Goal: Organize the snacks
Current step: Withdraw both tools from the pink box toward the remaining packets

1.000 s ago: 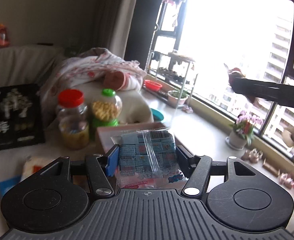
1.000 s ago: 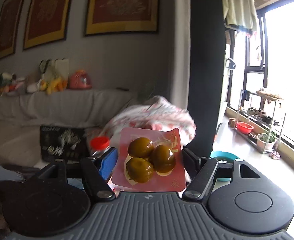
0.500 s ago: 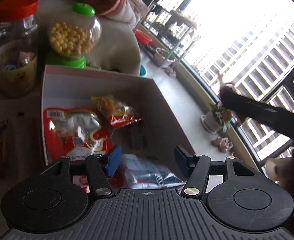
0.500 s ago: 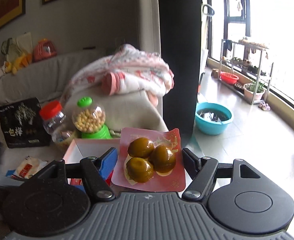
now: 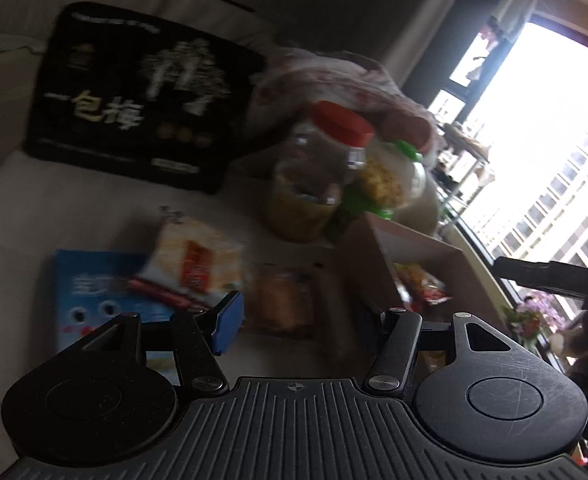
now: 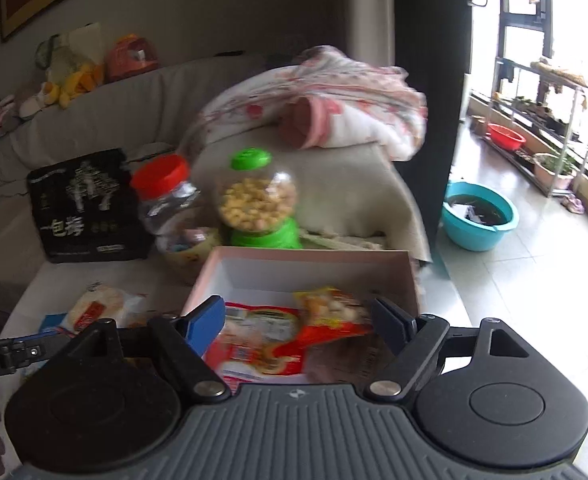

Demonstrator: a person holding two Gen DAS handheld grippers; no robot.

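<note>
A pink cardboard box [image 6: 398, 270] stands on the table and holds a red-and-white snack bag [image 6: 253, 344] and a yellow-and-red snack bag [image 6: 330, 312]. My right gripper [image 6: 298, 320] is open and empty just above the box's near side. My left gripper [image 5: 302, 320] is open and empty, left of the box [image 5: 370, 264], over a brownish pastry packet [image 5: 281, 300]. A white rice-cracker packet [image 5: 193, 260] and a blue packet [image 5: 85, 292] lie on the table beside it.
A red-lidded jar [image 6: 165, 196] and a green-lidded candy dispenser [image 6: 257, 200] stand behind the box. A black snack bag [image 6: 81, 208] leans on the sofa. A folded blanket [image 6: 326, 100] lies behind. A blue basin [image 6: 480, 216] sits on the floor at right.
Both grippers have let go: the left one's blue packet and the right one's pink packet of brown balls are gone from the fingers. The left gripper has swung left, off the box.
</note>
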